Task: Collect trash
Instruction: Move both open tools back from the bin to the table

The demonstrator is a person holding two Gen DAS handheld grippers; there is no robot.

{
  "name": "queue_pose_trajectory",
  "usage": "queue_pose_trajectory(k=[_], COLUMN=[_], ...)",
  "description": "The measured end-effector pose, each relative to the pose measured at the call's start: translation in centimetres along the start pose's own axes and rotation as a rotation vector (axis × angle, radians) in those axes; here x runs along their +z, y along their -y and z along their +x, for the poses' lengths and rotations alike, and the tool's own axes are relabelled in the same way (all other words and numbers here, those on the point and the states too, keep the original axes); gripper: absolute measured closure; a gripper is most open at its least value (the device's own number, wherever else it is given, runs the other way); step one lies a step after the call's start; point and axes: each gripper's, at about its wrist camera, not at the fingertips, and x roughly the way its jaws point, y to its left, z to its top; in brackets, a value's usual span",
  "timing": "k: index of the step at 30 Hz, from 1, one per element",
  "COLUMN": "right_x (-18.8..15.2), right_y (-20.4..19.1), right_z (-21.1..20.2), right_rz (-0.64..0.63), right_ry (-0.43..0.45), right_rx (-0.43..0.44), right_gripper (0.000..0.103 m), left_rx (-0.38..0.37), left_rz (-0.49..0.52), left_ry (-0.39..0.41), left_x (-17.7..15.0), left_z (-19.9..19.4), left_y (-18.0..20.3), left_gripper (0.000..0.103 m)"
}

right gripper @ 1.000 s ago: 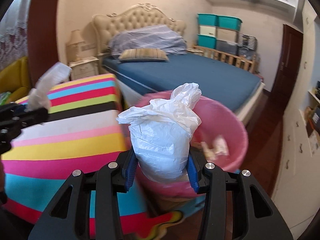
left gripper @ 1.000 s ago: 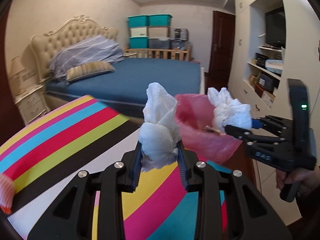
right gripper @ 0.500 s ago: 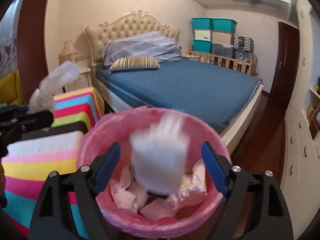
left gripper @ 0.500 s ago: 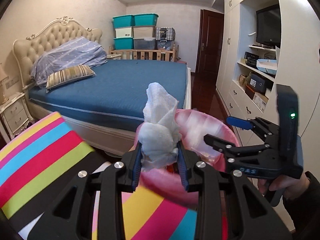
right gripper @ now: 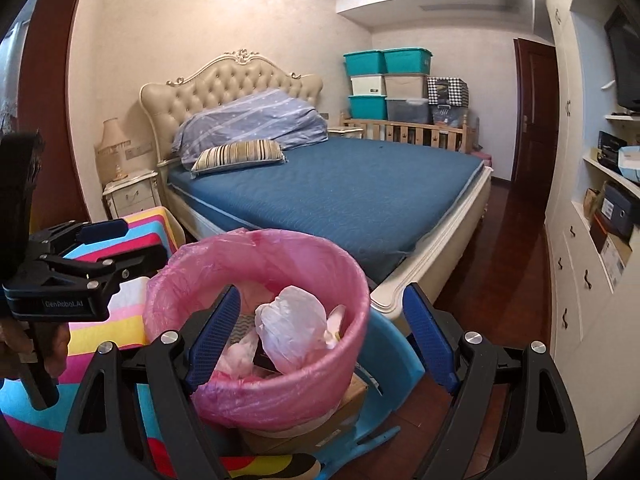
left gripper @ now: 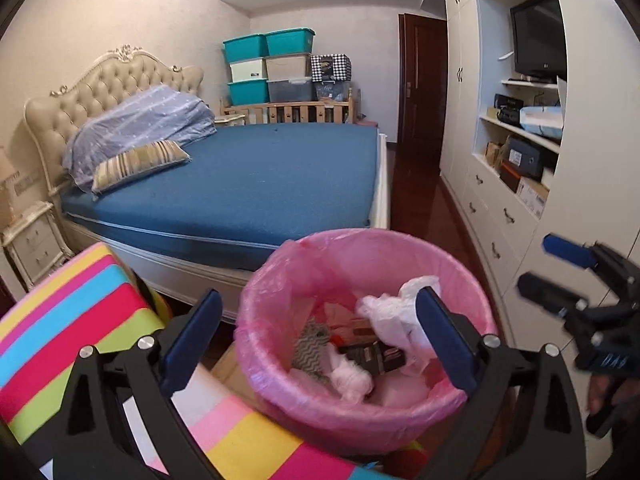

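A bin lined with a pink bag (left gripper: 280,380) (right gripper: 320,264) stands beside the striped table. Inside lie a crumpled white plastic bag (left gripper: 392,312) (right gripper: 296,324), a wad of white tissue (left gripper: 352,378) and other scraps. My left gripper (left gripper: 320,344) is open and empty over the bin's near rim. My right gripper (right gripper: 320,340) is open and empty above the bin too. Each gripper shows in the other's view: the right one (left gripper: 560,276) at the far right, the left one (right gripper: 112,244) at the left.
A table with a bright striped cloth (left gripper: 60,340) (right gripper: 116,320) lies left of the bin. A blue bed (left gripper: 248,184) stands behind it. A white wall unit with drawers (left gripper: 512,216) runs along the right. A cardboard box (right gripper: 320,428) and a blue plastic chair (right gripper: 392,356) sit under the bin.
My right gripper opened and dropped the white bag into the bin. Then my left gripper moved over the bin, opened and dropped the tissue wad in.
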Motion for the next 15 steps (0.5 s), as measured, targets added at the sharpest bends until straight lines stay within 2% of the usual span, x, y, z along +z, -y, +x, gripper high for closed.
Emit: queue_pose_trajectory(k=[8, 15], right_x=[-0.3, 0.0], right_y=[-1.5, -5.6], right_z=[-0.4, -1.6], right_rz=[-0.019, -0.067], right_ry=[-0.015, -0.013], right_rx=[-0.001, 0.062], right_gripper=[0.024, 0.024], left_rx=[0.135, 0.180], left_rz=[0.064, -0.005], left_ry=[0.017, 0.009], left_x=[-3.2, -7.0], left_z=[-4.3, -10.0], left_y=[-2.6, -6.4], left_gripper=[0.005, 0.005])
